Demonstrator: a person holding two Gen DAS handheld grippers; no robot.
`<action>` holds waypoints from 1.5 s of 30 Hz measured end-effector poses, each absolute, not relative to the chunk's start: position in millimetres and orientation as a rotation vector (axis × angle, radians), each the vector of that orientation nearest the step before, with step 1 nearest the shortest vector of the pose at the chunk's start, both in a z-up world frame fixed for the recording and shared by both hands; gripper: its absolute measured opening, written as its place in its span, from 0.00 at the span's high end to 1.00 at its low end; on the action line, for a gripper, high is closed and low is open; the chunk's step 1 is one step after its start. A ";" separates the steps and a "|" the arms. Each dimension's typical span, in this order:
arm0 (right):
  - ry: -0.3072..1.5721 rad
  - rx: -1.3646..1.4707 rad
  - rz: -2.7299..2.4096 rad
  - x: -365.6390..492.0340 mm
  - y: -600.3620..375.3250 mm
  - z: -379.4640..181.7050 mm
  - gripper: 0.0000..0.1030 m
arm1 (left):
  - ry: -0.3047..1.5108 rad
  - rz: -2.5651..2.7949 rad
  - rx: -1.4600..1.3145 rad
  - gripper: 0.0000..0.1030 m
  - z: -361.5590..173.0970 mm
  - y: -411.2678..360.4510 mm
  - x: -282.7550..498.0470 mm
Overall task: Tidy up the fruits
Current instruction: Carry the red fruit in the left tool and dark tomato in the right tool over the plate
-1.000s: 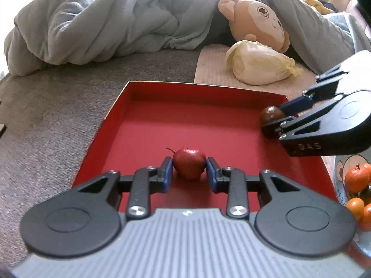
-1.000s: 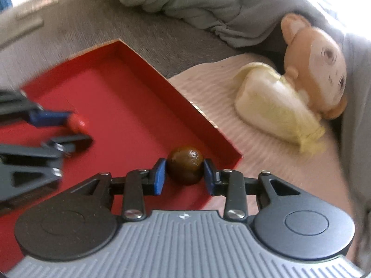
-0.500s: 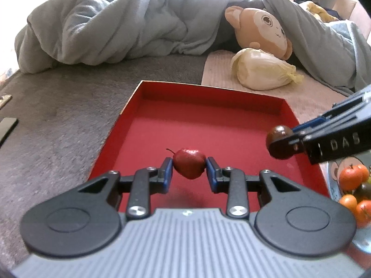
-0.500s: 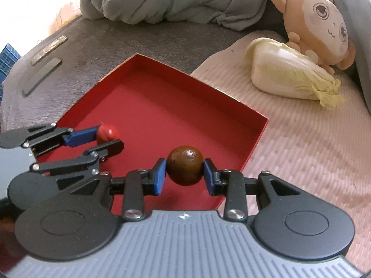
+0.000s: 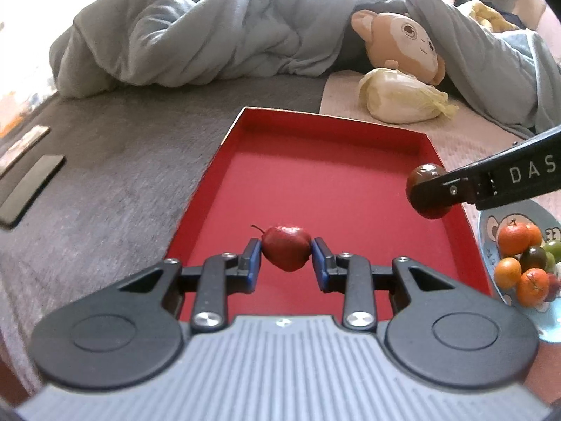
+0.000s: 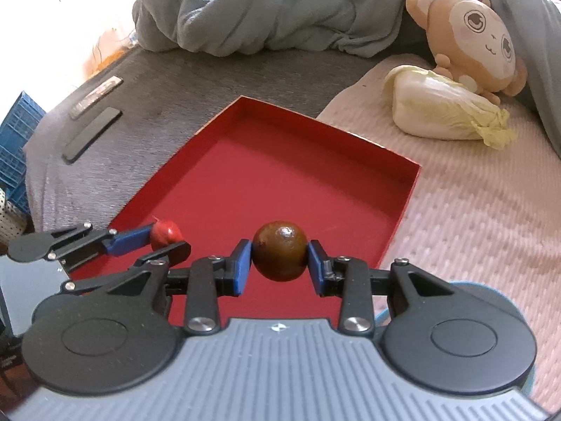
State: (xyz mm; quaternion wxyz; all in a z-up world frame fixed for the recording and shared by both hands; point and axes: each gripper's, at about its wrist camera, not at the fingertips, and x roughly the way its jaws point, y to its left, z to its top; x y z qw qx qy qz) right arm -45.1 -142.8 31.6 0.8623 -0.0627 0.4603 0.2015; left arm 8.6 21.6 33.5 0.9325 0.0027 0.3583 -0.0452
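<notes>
The left gripper (image 5: 286,253) tilts downward over the near part of a shallow red cardboard tray (image 5: 224,147), its blue pads clamped on either side of a small glossy red apple-shaped fruit with a thin stem (image 5: 285,247), which hangs above the tray floor between the fingertips. The right gripper (image 6: 279,258) also angles steeply down, clenched on a round dark brown fruit (image 6: 279,255) pinched between its two blue pads; in the left wrist view this brown fruit (image 5: 427,191) sits over the tray's right wall, ahead and to the right of the left tongs, with the right tool's black arm reaching in from the right edge. From the right wrist view the left tongs (image 6: 168,240) lie just to the left, fingers pointing across the tray. Right of the left tongs, beside the tray, a pale blue cartoon-printed plate (image 5: 489,224) carries a heap of small orange, green and dark fruits (image 5: 526,259). Beyond the tray, ahead of both tongs, lie a pale napa cabbage (image 6: 441,112), a tan plush monkey (image 6: 473,38) and a rumpled grey-blue quilt (image 5: 210,35)
</notes>
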 end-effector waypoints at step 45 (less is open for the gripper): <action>0.921 -0.042 0.480 -101.0 -209.6 62.4 0.61 | 0.733 -0.120 0.078 0.67 34.6 -32.2 -38.3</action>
